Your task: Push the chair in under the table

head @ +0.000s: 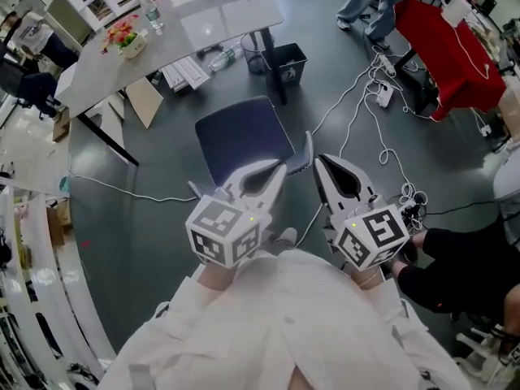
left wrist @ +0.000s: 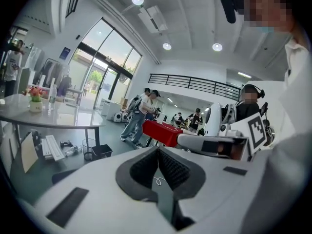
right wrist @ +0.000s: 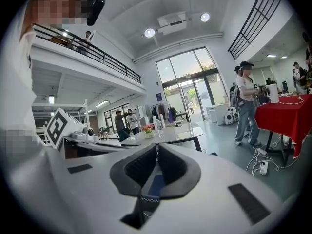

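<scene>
Head view looks steeply down; both gripper views face level across the room, sharing the table (left wrist: 63, 118).

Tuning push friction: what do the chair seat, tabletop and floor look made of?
Chair seat: dark blue and matte with no shine, so likely fabric upholstery.
Tabletop: pale grey, smooth, with a soft glare; probably laminate.
Floor: dark grey, seamless, and it reflects light; looks like polished concrete or a coating.

chair (head: 242, 136) legs mostly hidden (under seat), person (head: 375, 5) cropped, pic top
</scene>
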### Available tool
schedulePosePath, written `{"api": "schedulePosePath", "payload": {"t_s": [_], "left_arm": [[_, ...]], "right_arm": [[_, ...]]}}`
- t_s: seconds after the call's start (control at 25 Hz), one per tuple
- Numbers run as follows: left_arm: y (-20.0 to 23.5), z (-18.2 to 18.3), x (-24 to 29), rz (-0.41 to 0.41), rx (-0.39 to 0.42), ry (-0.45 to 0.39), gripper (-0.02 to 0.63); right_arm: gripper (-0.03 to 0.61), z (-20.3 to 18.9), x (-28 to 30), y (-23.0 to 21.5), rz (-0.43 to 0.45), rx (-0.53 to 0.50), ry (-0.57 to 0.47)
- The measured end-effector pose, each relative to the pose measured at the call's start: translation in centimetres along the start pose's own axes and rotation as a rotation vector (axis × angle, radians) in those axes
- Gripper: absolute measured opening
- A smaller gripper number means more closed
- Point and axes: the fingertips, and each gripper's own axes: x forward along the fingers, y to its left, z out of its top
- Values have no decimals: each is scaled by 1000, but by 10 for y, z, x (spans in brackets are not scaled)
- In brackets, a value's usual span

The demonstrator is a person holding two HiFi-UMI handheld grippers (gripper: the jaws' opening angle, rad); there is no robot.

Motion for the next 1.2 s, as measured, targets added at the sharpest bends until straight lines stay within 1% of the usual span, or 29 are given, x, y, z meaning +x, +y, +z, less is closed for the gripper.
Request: {"api": "schedulePosePath", "payload": {"t_s": [0.16,0.52,0.68,0.92,1.04,1.2], "left_arm": [[17,-3,-19,44,-21,3,17],[45,-12,-52,88,-59,10,17],[56,-22,-67,91,-73,29,17],[65,-30,-80,74,-66,53,18],[65,-36,-82,68,-65,64,18],[69,-44,-81,87,-93,64,18]], "right_arm": [[38,0,15,15,32,-1,19],[38,-14,42,55,113,-8,74],[38,-22,51,69,118,-13,91],[38,-27,59,89,126,-23,107],[38,-35,57,95,128,-32,122],[38,-47,59,96,163,-47,163]]}}
